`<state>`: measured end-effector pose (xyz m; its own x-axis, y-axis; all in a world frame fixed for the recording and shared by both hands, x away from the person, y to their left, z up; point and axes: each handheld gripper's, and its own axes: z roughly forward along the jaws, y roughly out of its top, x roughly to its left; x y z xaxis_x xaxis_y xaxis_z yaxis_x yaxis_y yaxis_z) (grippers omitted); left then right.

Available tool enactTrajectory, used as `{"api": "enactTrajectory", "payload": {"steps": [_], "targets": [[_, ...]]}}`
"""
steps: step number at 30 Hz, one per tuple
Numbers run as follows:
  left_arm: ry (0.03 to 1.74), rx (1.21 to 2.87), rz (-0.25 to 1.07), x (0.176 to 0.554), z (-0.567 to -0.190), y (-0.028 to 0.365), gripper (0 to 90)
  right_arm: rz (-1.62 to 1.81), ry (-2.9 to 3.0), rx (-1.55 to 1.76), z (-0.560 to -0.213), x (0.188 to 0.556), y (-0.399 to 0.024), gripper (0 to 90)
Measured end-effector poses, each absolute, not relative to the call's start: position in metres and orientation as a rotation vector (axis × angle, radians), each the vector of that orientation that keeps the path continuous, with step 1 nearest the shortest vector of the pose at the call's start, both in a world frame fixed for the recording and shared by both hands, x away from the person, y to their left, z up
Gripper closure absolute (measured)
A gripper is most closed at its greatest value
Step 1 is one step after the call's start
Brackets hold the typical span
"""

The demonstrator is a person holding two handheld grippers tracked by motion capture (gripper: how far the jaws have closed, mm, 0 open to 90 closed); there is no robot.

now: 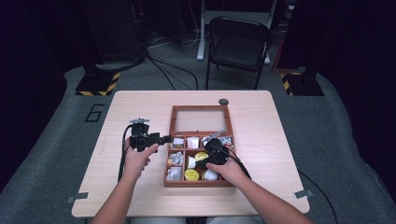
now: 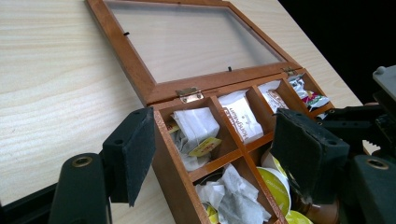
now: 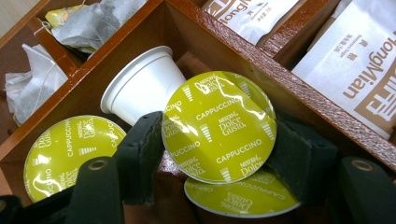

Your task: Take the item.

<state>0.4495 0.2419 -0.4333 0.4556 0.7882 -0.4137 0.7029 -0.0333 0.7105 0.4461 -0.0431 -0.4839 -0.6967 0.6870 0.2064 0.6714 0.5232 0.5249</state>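
A brown wooden box (image 1: 200, 183) stands open at the table's middle, its glass lid (image 1: 201, 120) laid back flat. My right gripper (image 1: 201, 162) reaches into the box's middle front compartment. In the right gripper view its pads (image 3: 140, 154) press both sides of a coffee capsule (image 3: 219, 116) with a yellow-green Cappuccino lid, held tilted over other capsules (image 3: 70, 149) and an overturned white one (image 3: 140, 84). My left gripper (image 1: 163, 138) lies level at the box's left side. In the left gripper view it (image 2: 215, 126) is open, straddling the box's left wall (image 2: 173, 168), one pad (image 2: 135, 154) outside it.
The back compartments hold white sachets (image 2: 243, 116) and tea bags (image 2: 196, 126); more tea bags (image 2: 233, 196) fill the left ones. A small dark round object (image 1: 223, 101) lies behind the lid. A folding chair (image 1: 238, 44) stands beyond the table (image 1: 140, 107).
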Motion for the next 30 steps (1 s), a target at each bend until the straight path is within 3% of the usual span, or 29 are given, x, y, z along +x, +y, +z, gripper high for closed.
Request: {"api": "enactTrajectory", "payload": {"steps": [13,30], "targets": [[1.272,1.76,0.106,0.448,-0.432,0.242,30.6,0.931,2.716,1.181,-0.48,0.443,-0.044,37.6],[1.263,1.764,0.111,0.444,-0.429,0.242,31.4,0.949,2.727,1.131,-0.442,0.442,-0.051,37.6]]}}
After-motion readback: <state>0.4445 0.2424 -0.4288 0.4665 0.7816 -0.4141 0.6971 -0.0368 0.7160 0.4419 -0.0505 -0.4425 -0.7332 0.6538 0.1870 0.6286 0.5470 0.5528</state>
